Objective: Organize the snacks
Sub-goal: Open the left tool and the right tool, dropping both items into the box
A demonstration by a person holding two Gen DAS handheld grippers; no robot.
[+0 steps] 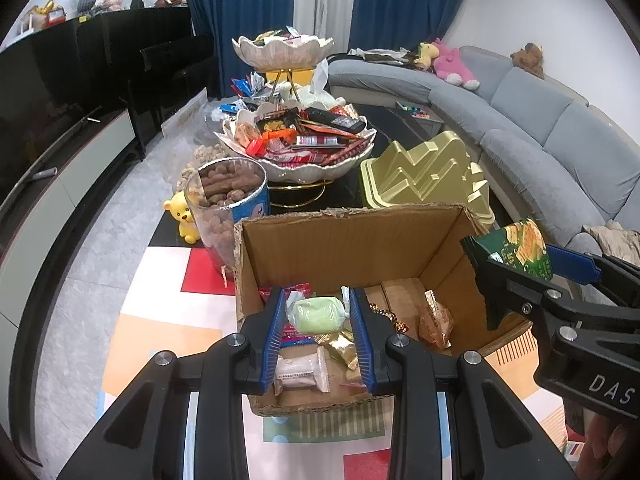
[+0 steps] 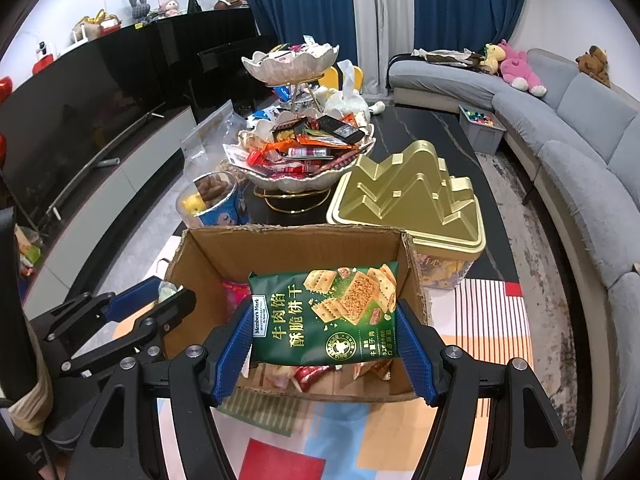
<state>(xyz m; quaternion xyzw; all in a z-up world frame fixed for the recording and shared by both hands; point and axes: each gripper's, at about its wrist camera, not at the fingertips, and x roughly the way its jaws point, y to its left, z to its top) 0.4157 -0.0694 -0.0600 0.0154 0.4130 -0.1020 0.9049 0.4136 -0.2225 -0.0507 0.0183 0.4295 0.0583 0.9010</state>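
An open cardboard box (image 1: 352,236) (image 2: 224,256) stands on a colourful rug, with several wrapped snacks inside. My left gripper (image 1: 318,312) is shut on a pale green wrapped snack (image 1: 318,314) and holds it above the box's near side. My right gripper (image 2: 324,334) is shut on a dark green cracker packet (image 2: 324,312) over the box's front edge; the packet also shows in the left wrist view (image 1: 516,246). The left gripper shows in the right wrist view (image 2: 160,304) at the box's left side.
A two-tier shell-shaped stand (image 1: 296,148) (image 2: 296,148) piled with snacks sits on the dark table behind the box. A clear tub of brown snacks (image 1: 228,200), a gold mountain-shaped lid (image 2: 408,196), a yellow bear (image 1: 184,216) and a grey sofa (image 2: 572,140) surround it.
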